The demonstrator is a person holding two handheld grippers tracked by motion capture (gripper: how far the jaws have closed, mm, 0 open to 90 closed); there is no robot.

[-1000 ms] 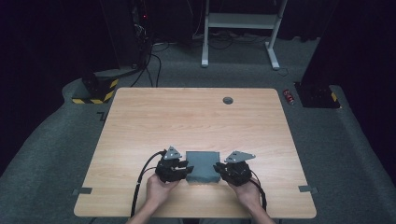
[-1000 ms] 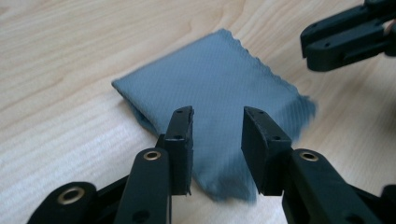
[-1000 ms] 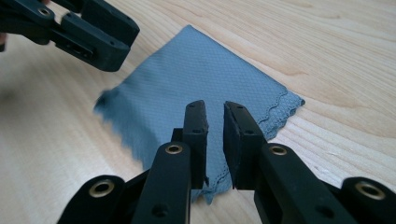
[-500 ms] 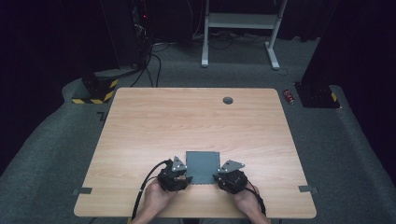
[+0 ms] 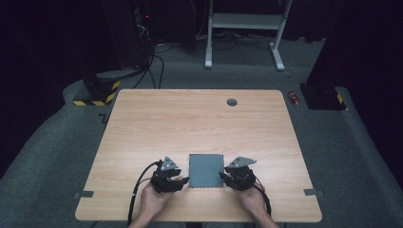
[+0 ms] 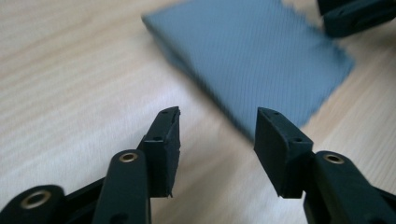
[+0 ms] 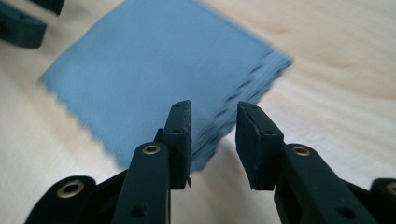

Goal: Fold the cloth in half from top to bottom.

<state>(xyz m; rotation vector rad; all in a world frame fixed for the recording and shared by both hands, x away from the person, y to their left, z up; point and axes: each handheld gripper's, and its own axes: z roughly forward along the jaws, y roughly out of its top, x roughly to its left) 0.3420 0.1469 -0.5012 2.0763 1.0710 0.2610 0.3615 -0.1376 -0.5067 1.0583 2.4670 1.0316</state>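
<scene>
While a folded grey cloth (image 5: 206,170) lies flat on the near part of the wooden table (image 5: 199,123), it is flanked by two hand-held grippers seen from above. The left gripper (image 5: 180,180) is held just beside the cloth's near left corner, and the right gripper (image 5: 223,177) is held at the near right corner, each gripped by a hand coming in from the near edge. In the left gripper view, the left gripper (image 6: 217,135) is seen with its jaws spread wide, nothing being held between them; the cloth (image 6: 261,56) lies ahead and to the right, one of its corners reaching just behind the right-hand jaw, with bare wood between the tips. In the right gripper view, the right gripper (image 7: 213,140) is seen with its jaws parted by a narrower gap, and the cloth (image 7: 159,74) lies just ahead, its nearest corner at the inner side of the left-hand jaw; whether the corner is touched cannot be told. A zigzag-cut edge and stacked layers are shown on the cloth there. A small dark round fitting (image 5: 232,102) is set in the table near its far edge, well apart from the cloth.
</scene>
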